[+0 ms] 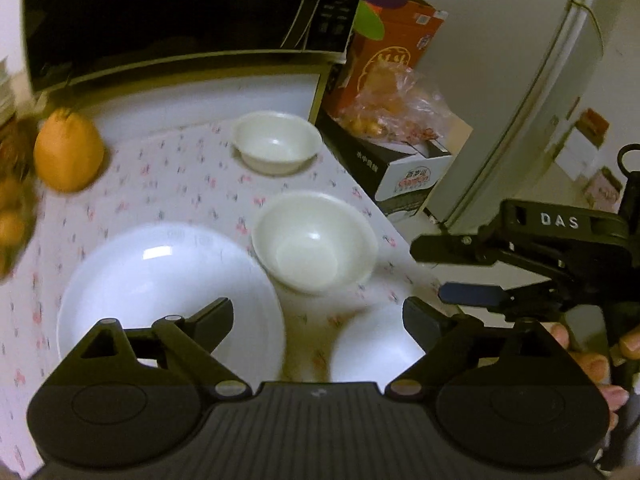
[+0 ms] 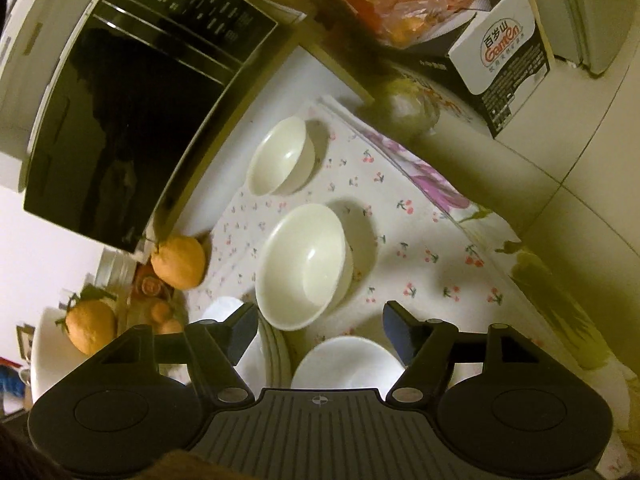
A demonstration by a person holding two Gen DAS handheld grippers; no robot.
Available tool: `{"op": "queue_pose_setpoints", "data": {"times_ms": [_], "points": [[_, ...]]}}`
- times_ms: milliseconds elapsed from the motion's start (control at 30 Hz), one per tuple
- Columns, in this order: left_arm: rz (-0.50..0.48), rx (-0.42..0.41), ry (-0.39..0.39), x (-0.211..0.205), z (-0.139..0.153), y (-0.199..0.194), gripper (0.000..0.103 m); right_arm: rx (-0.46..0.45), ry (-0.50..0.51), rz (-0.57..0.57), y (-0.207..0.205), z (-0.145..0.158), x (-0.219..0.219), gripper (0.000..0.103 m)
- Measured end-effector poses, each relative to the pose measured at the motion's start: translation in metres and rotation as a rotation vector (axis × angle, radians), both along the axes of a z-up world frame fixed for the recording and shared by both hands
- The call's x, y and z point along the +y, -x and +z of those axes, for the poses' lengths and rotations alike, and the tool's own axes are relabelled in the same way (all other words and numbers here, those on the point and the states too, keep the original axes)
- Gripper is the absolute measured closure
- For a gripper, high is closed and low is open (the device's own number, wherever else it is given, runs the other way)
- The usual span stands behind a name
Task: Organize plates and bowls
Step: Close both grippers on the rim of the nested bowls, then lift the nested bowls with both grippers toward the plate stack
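Cherry-print tablecloth point(image 2: 420, 248), left claw point(image 1: 318, 316) wide apart, right claw point(image 2: 320, 332) empty

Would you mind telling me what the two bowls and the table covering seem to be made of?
The near bowl and far bowl look like glazed ceramic or melamine: cream-white and smooth, with a bright highlight streak inside each; the pictures cannot settle which. The table covering looks like thin printed fabric or vinyl: matte white with small cherry motifs, lying flat, its edge over another, purple-flowered layer.
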State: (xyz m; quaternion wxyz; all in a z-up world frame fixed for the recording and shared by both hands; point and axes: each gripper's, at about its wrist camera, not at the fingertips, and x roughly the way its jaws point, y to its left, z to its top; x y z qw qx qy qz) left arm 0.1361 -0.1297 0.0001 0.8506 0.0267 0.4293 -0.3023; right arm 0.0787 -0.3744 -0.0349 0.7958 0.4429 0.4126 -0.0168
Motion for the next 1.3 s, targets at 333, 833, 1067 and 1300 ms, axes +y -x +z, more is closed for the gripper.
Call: {"op": "queue_pose_setpoints", "data": {"times_ms": [333, 833, 1067, 1300], "points": [[-0.086, -0.038, -0.041, -0.018, -0.016, -0.051, 0.016, -0.019, -0.069, -0.045, -0.012, -0.014, 0.000, 0.033], [-0.098, 0.014, -0.085, -0.031, -0.039, -0.095, 0.059, -0.003, -0.088, -0.146, -0.027, -0.032, 0.006, 0.059], [-0.075, 0.050, -0.063, -0.026, -0.044, -0.102, 0.069, 0.019, -0.092, -0.158, -0.029, -0.039, 0.007, 0.076], [-0.052, 0.081, -0.042, -0.020, -0.046, -0.106, 0.084, 0.008, -0.105, -0.154, -0.029, -0.038, 0.007, 0.088]]}}
